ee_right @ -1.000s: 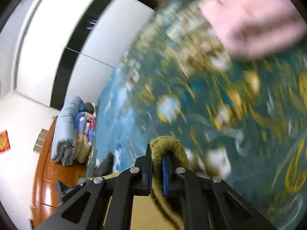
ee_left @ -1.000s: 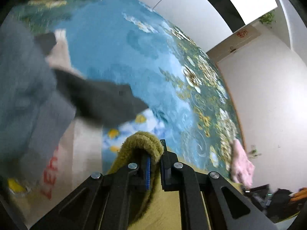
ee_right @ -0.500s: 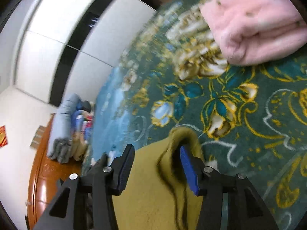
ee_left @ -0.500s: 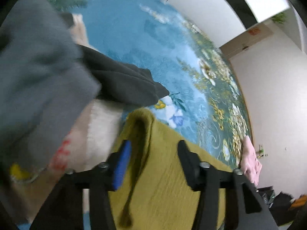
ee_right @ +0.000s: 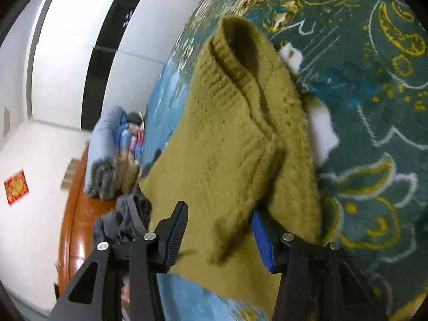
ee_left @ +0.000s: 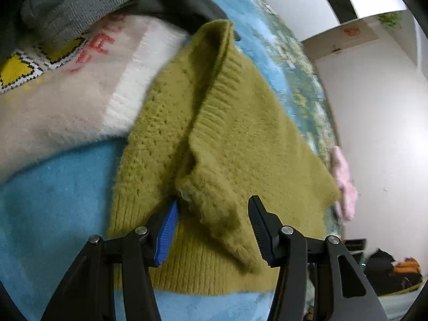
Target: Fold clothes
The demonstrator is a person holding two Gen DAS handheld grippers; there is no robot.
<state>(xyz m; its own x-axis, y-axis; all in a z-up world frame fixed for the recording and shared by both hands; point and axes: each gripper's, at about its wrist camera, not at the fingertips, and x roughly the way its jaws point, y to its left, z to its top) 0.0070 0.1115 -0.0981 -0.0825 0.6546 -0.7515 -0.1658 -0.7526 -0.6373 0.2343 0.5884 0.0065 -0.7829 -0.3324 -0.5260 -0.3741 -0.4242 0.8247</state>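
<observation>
Left wrist view: an olive-green fuzzy knitted sweater (ee_left: 235, 139) lies spread on a blue and green floral carpet (ee_left: 53, 200), one ribbed sleeve folded back over its body so that the cuff end sits between the fingers of the left gripper (ee_left: 212, 232). That gripper's jaws stand wide apart with nothing clamped, though the blue-padded finger (ee_left: 167, 236) touches the sweater's knit. Against the far-left edge of the sweater lies a cream knitted garment with red lettering and a yellow patch (ee_left: 67, 91), and beyond that a grey knitted garment (ee_left: 80, 2) over something dark. Past the sweater's right corner a pink fluffy cloth (ee_left: 345, 184) rests on the carpet near a white wall. In the right wrist view the same sweater (ee_right: 227, 144) shows its other folded sleeve, the cuff lying between the spread, empty jaws of the right gripper (ee_right: 222, 236). Left of the sweater here, a grey crumpled garment (ee_right: 125, 219) and a pile of folded bedding (ee_right: 115, 149) sit by a brown wooden surface (ee_right: 75, 214).
</observation>
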